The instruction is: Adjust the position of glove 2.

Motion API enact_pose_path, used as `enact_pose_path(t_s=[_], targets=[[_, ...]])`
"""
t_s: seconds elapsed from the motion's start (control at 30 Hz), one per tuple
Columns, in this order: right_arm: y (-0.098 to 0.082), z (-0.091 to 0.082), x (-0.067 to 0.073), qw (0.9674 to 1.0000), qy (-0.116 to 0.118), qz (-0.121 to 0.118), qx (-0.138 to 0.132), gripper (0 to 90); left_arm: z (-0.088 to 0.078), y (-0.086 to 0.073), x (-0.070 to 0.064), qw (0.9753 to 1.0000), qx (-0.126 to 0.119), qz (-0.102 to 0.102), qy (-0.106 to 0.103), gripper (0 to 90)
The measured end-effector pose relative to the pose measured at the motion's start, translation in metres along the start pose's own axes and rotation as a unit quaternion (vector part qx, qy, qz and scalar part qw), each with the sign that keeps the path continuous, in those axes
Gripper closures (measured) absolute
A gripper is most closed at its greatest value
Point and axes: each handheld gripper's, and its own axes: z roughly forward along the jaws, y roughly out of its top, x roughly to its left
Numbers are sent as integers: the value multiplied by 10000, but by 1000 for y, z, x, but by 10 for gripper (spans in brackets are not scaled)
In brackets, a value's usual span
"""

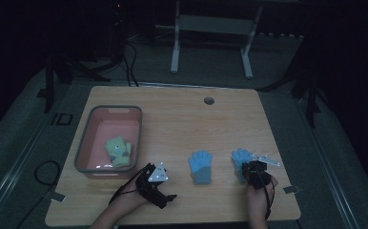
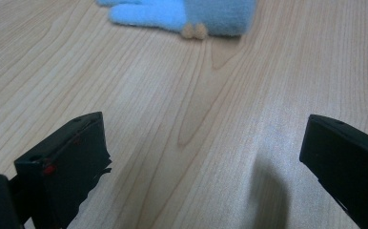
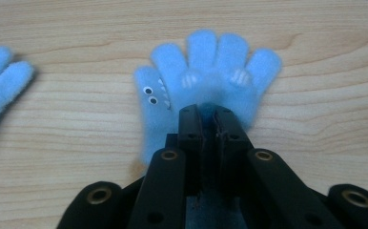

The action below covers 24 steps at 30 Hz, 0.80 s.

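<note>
A: We have the right gripper (image 3: pixel 209 114) down on the blue glove (image 3: pixel 206 78) that lies farthest from the pink bin (image 1: pixel 82 143). Our jaws are pressed nearly together with a pinch of the glove's fabric between them, about mid-palm. The fingers of the glove point away from us, flat on the table (image 1: pixel 172 119).

B: And the left gripper (image 2: pixel 201 157)?

A: Its jaws stand wide apart with nothing in them, low over bare wood just beside the near corner of the bin. The second blue glove (image 1: pixel 201 166) lies between the bin and the glove we are pinching.

B: What worries us here?

A: The bite looks thin. If we have caught only the top layer of fleece, the glove may slide out once we lift, or dangle and swing as we carry it.

B: Anything along the way to the bin?

A: We judge the route passes over the second glove. A drooping cuff could drag it out of place. The bin already holds a yellow-green glove (image 1: pixel 119 150), so a low approach might also clip the bin's rim and tip our load onto the table beside it.
</note>
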Motion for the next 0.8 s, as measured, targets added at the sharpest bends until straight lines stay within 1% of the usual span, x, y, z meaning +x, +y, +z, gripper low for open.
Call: enact_pose_path(t_s=[0.1,0.17,0.2,0.27,0.3,0.33,0.4,0.47,0.5,0.53,0.57,0.67,0.7,0.73,0.77,0.8], targets=[[0,0,-2,10000,64,26,2,794,0,0,0,10000,7,2,-6,25],[2,-3,-2,10000,71,-8,55,759,0,0,0,10000,0,-4,-13,25],[4,-5,-3,9999,113,-32,62,740,0,0,0,10000,1,0,-9,25],[7,-8,-3,9996,199,-153,118,718,0,0,0,10000,12,6,-14,25],[7,-8,-3,9996,199,-153,118,718,0,0,0,10000,12,6,-14,25],[11,-11,-4,9988,250,-377,179,683,0,0,0,10000,14,8,-23,25],[15,-14,-5,9982,270,-509,161,657,0,0,0,10000,19,2,-27,25],[19,-16,-7,9969,375,-673,159,653,0,0,0,10000,11,-2,-38,25],[19,-16,-7,9969,375,-673,159,653,0,0,0,10000,11,-2,-38,25],[22,-18,-9,9954,406,-849,164,647,0,0,0,10000,15,-8,-29,25],[23,-18,-10,9946,404,-945,161,647,0,0,0,10000,15,-12,-28,25],[28,-15,-19,9930,583,-1013,152,634,0,0,1,10000,7,-33,9,25],[29,-14,-22,9923,683,-1028,135,632,0,0,1,10000,-3,-51,8,25],[30,-13,-26,9922,743,-988,141,633,0,0,1,10000,-26,-60,-1,25],[30,-11,-29,9914,814,-1016,126,632,-1,0,1,10000,-27,-52,-13,25],[31,-10,-32,9892,967,-1101,107,630,0,1,0,10000,-16,-47,-14,25]])
